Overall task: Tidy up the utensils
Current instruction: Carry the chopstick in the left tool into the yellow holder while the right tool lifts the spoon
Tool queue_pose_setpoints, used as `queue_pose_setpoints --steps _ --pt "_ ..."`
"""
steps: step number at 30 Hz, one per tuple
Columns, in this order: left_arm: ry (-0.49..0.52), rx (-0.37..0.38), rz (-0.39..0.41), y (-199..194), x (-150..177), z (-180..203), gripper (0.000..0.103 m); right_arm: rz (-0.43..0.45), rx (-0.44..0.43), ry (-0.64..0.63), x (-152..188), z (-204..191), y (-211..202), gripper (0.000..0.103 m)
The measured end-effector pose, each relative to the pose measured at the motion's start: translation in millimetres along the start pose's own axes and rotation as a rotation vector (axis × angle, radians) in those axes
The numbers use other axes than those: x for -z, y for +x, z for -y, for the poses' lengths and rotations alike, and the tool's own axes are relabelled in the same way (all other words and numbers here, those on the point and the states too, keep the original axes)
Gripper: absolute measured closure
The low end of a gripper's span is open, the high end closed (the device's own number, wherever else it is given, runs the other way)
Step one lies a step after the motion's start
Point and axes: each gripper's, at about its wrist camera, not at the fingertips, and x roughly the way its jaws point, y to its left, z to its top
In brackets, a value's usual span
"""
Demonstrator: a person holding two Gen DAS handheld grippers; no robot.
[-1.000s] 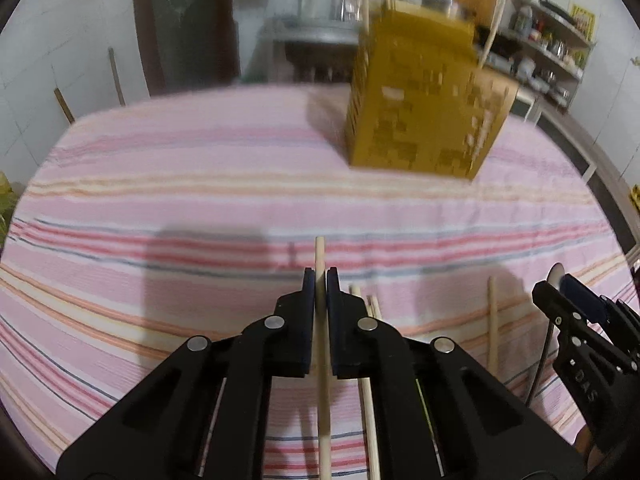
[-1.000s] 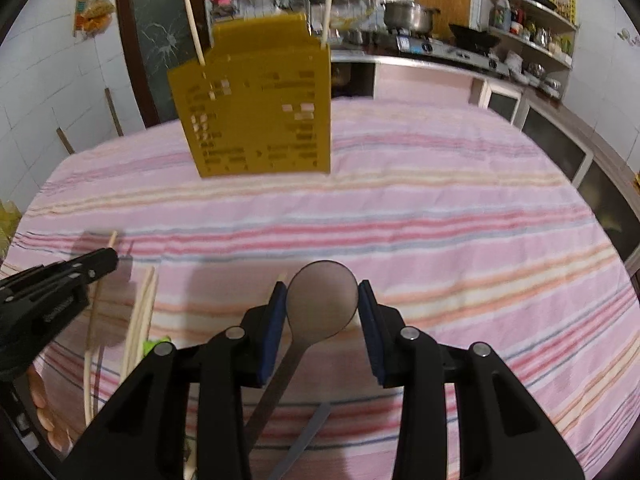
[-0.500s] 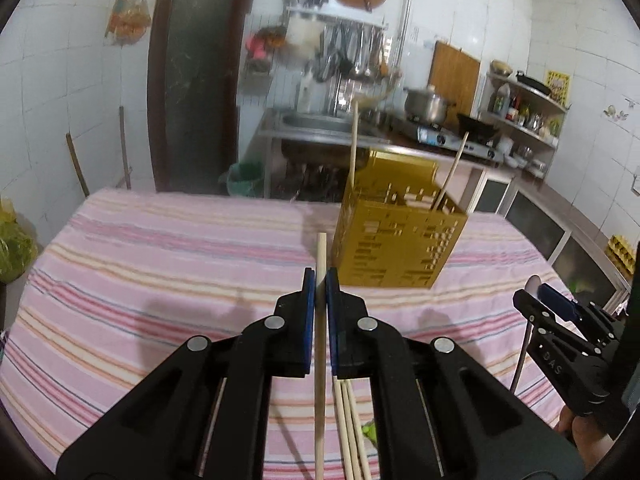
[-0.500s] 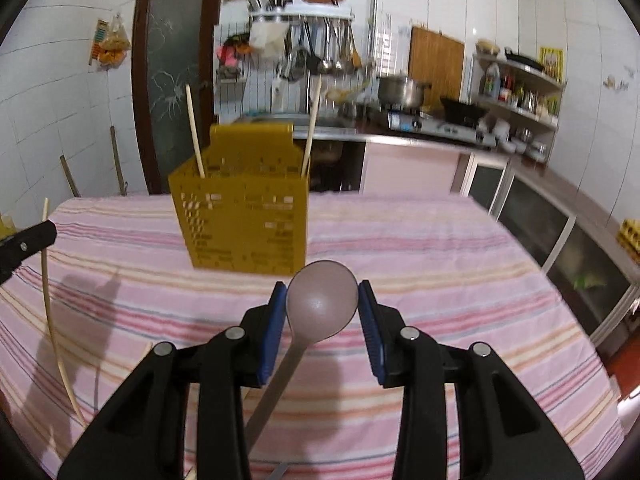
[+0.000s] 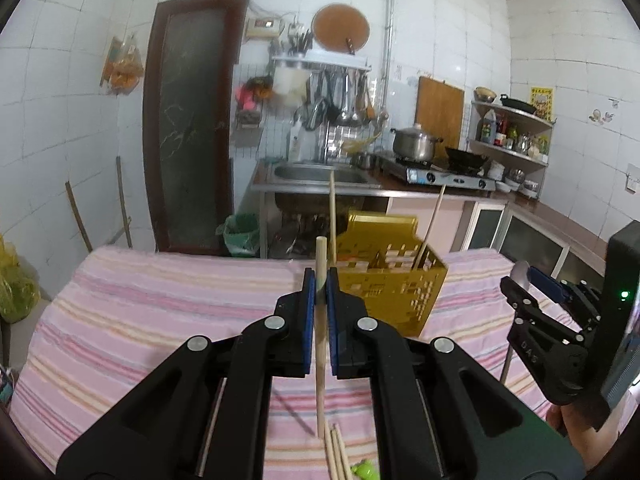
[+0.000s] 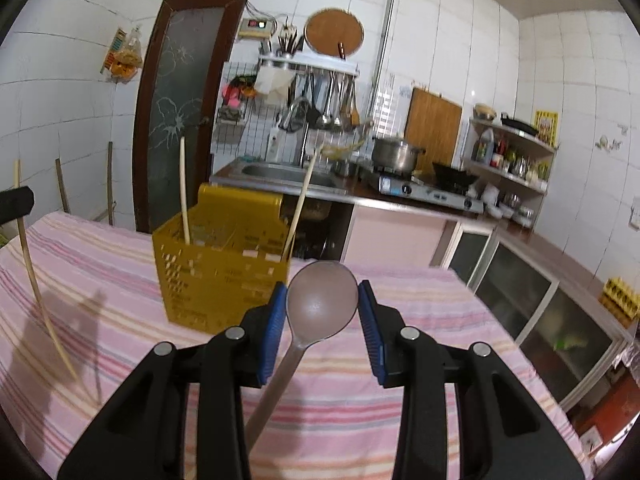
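My left gripper (image 5: pixel 320 286) is shut on a wooden chopstick (image 5: pixel 320 360), held upright above the pink striped table (image 5: pixel 160 320). Just behind it and to the right stands the yellow perforated basket (image 5: pixel 392 292) with two chopsticks (image 5: pixel 331 216) leaning in it. My right gripper (image 6: pixel 322 300) is shut on the bowl of a grey spoon (image 6: pixel 322 306), whose handle hangs down towards me. In the right wrist view the basket (image 6: pixel 220 276) is ahead to the left. The left gripper (image 6: pixel 16 202) and its chopstick (image 6: pixel 36 280) show at the far left edge.
Loose chopsticks (image 5: pixel 336 452) and a small green thing (image 5: pixel 364 470) lie on the cloth below the left gripper. Beyond the table's far edge are a sink counter (image 5: pixel 320 180), a stove with a pot (image 6: pixel 396 156) and a dark door (image 5: pixel 188 120).
Both grippers have risen and tipped upwards, so the kitchen wall now fills the views. The chopstick and the spoon have come up off the cloth with them.
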Motion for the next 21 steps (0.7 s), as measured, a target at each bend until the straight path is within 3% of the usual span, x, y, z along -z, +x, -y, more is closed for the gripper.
queue_pose_setpoints --steps 4,12,17,21 --pt "0.015 0.013 0.044 -4 -24 8 0.099 0.060 0.008 0.007 -31 12 10 0.066" --pt "0.018 0.043 0.150 10 -103 27 0.099 0.177 0.036 -0.029 -92 11 42 0.066" --pt "0.043 0.047 0.190 41 -133 43 0.099 0.222 0.049 -0.049 -107 2 70 0.066" --pt "0.058 0.044 0.200 76 -136 48 0.099 0.231 0.047 -0.017 -108 2 99 0.066"
